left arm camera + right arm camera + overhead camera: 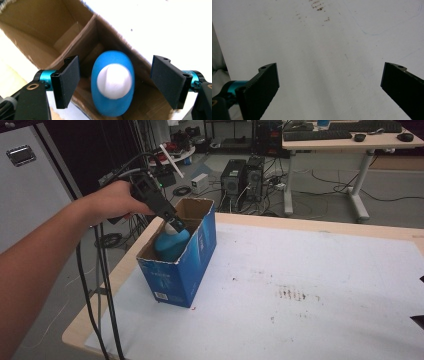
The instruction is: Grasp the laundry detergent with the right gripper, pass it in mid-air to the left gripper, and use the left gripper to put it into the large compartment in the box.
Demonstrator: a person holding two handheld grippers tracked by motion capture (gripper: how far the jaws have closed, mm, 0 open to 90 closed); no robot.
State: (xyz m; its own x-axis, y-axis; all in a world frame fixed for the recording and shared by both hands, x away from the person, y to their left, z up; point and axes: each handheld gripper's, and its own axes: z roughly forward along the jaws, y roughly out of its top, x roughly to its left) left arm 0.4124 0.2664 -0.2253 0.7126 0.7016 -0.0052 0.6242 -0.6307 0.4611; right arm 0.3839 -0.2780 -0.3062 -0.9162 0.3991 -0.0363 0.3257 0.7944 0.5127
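An open blue cardboard box (pixel 182 265) stands at the left of the table, its brown inside (pixel 50 32) split by a divider. In one compartment sits a blue rounded bottle (pixel 170 245) with a white cap (pixel 114 80). A hand holds my left gripper (pixel 175 225) just above the bottle at the box's mouth. In the left gripper view it (pixel 115 82) is open, with a black pad (pixel 67 82) on each side of the bottle, clear of it. My right gripper (pixel 329 87) is open over the bare white table cover (pixel 324 45), holding nothing.
The white cover (pixel 310 270) has a patch of dark stains (pixel 292 294) near its middle. Cables (pixel 100 285) hang off the table's left edge. Beyond the far edge stand computer towers (pixel 243 177) and a desk (pixel 350 142). A grey cabinet (pixel 30 185) stands at left.
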